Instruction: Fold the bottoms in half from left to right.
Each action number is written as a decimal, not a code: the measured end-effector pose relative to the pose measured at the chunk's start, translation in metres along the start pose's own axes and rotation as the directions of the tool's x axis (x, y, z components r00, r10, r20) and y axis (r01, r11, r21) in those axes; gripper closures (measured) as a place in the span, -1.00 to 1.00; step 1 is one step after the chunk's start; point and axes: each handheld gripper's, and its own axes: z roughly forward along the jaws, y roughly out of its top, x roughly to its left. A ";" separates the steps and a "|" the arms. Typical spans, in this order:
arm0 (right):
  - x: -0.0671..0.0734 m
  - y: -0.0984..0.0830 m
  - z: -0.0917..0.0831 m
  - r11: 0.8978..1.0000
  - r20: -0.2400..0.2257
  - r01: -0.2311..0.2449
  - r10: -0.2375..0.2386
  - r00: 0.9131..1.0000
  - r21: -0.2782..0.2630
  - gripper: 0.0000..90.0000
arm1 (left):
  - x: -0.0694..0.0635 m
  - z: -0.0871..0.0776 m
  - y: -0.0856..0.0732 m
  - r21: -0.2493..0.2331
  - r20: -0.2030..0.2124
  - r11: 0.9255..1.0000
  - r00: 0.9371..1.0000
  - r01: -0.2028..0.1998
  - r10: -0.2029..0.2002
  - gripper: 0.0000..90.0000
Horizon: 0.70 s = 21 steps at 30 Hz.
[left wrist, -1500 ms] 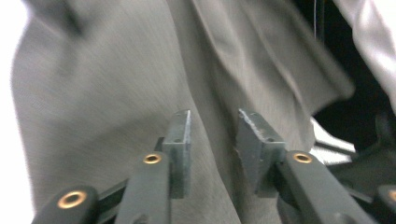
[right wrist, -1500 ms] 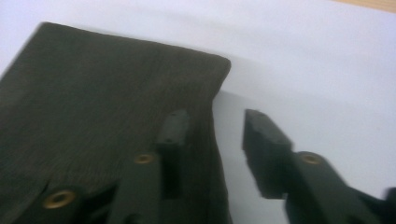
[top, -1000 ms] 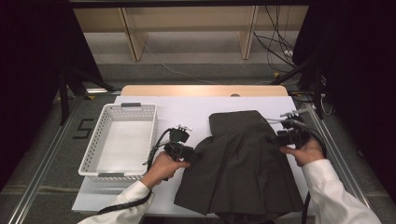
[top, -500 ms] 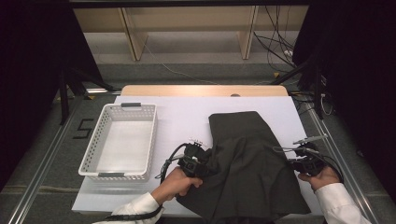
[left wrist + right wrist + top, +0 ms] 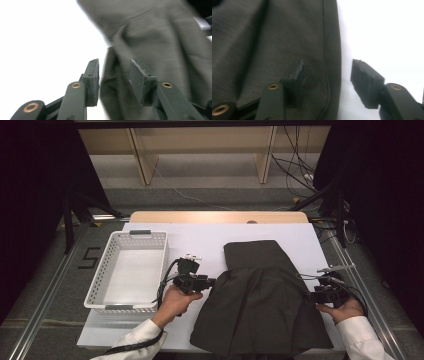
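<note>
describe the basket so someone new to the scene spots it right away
Start at the white table in the middle of the high view. On its left half, left of the dark cloth, stands the basket: white, rectangular, open-topped and empty. Its walls are dotted with small holes, and a dark handle sits on its far rim.
</note>
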 end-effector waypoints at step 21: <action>0.023 0.006 -0.001 0.998 -0.053 0.061 -0.062 0.997 -0.031 -0.15 | -0.014 0.034 -0.013 0.144 0.056 0.983 0.992 -0.116 0.109 0.97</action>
